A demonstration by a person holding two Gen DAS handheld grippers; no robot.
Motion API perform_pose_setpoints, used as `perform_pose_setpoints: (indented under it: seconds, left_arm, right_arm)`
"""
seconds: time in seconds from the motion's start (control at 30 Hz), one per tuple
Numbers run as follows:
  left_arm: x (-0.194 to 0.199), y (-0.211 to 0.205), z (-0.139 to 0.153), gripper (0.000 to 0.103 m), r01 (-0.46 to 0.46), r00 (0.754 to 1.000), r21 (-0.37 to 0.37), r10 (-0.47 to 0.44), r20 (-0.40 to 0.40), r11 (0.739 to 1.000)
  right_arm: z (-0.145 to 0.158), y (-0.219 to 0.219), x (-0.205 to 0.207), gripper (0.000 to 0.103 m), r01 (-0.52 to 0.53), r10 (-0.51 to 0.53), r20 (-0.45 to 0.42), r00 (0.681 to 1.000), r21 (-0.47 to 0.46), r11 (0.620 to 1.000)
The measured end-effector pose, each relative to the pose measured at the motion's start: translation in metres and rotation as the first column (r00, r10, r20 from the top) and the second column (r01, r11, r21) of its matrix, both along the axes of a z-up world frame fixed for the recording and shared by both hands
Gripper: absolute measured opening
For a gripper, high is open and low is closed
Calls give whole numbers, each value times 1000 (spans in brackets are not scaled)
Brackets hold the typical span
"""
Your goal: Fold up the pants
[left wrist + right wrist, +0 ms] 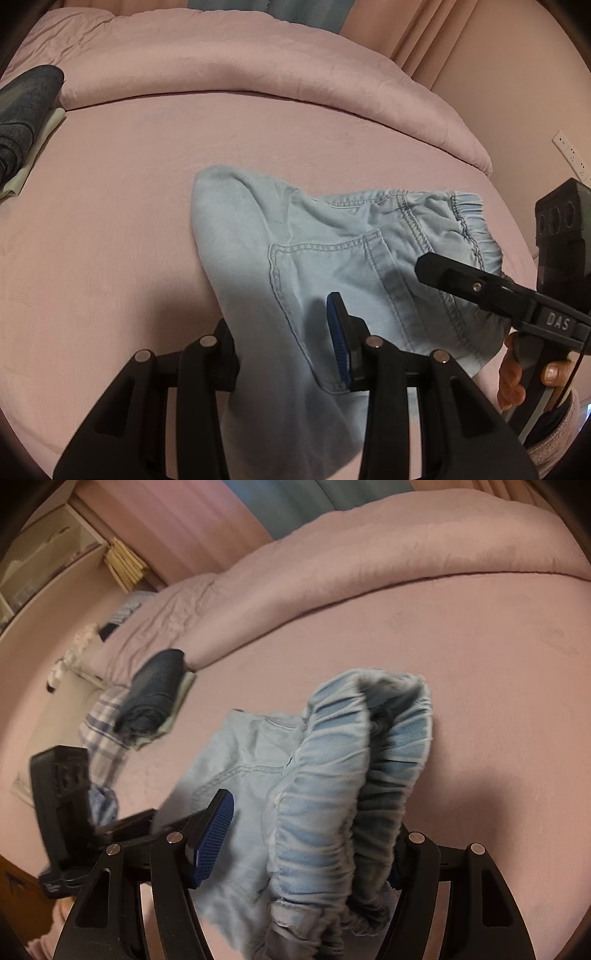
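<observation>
Light blue denim pants (332,258) lie bunched on the pink bed (129,221), back pocket up, elastic waistband to the right. My left gripper (284,343) has its jaws wide apart with pant fabric draped between them; one blue pad (338,339) shows. The right gripper (480,288) reaches in from the right at the waistband side. In the right wrist view the gathered waistband (332,794) fills the space between the right gripper's (303,834) spread jaws, and one blue pad (214,834) stands clear of the cloth. The left gripper's body (62,812) is at the left.
A folded dark garment (22,110) on a pale cloth lies at the bed's far left, also in the right wrist view (155,694). A rolled pink duvet (258,66) runs along the back. A checked cloth (103,731) hangs at the bed edge. Shelves (55,561) stand beyond.
</observation>
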State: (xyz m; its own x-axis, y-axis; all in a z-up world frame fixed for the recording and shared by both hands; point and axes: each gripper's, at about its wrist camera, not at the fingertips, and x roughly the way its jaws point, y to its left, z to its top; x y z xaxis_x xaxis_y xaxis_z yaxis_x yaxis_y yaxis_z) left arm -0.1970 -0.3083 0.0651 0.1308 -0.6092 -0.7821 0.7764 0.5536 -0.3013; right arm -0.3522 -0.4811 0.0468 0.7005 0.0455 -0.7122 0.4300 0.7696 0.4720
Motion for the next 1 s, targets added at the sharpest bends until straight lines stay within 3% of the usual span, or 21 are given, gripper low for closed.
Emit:
perform_pose_setpoints:
  seconds: [0.27, 0.37, 0.5, 0.6, 0.77, 1.0]
  left_arm:
    - [4, -2, -10, 37, 0, 1000, 73, -3, 29, 997]
    - [7, 0, -15, 43, -5, 1000, 97, 3, 23, 995]
    - [10, 2, -16, 65, -33, 998, 133, 27, 51, 991]
    - [13, 8, -14, 67, -39, 998, 139, 31, 60, 990]
    - [16, 17, -15, 79, -65, 993, 168, 48, 104, 984]
    - [16, 5, -31, 85, -79, 991, 221, 52, 127, 972]
  right_arm:
    - [-12, -7, -4, 71, 15, -16, -69, 997, -15, 1000]
    - [-16, -9, -6, 71, 25, -32, -120, 992, -60, 998]
    - [-15, -13, -15, 71, 43, -57, -150, 987, -91, 995]
    - [-10, -14, -23, 72, 48, -63, -151, 987, -101, 994]
    - [1, -9, -33, 75, 64, -92, -157, 983, -170, 983]
    - [-21, -8, -24, 83, 72, -142, -282, 949, -244, 967]
